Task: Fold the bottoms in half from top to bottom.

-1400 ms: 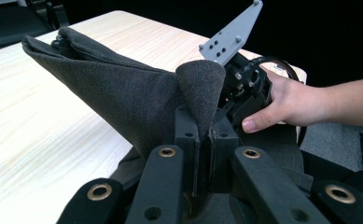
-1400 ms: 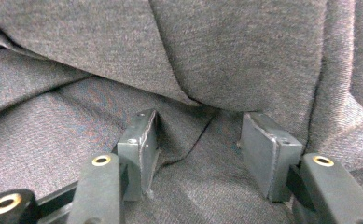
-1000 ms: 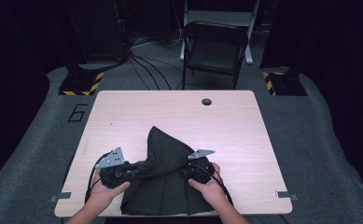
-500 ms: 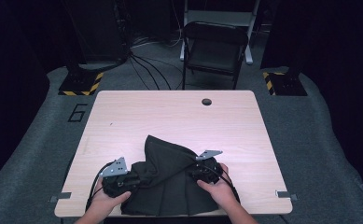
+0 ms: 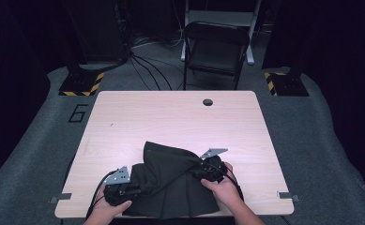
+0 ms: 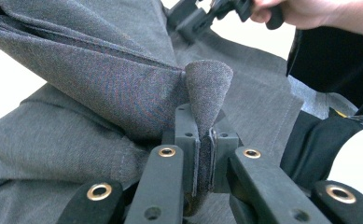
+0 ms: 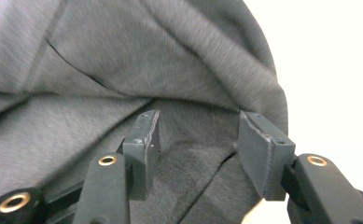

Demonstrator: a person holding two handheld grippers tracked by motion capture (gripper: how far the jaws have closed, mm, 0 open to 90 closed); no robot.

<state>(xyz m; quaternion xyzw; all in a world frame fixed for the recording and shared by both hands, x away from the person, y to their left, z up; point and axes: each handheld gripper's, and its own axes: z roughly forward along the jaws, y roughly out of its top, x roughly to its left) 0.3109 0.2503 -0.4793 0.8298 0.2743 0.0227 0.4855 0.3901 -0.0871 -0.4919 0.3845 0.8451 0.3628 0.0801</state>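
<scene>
Dark woven cloth (image 6: 100, 93), softly crumpled

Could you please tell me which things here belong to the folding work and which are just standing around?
In use:
- dark garment
- left gripper, shut on a fold of it
- right gripper, open at the cloth
- table

Standing around:
- folding chair
- floor cables

A dark grey garment (image 5: 171, 183) lies crumpled and loosely folded at the near edge of the counter (image 5: 171, 117), one fold humped up.
</scene>
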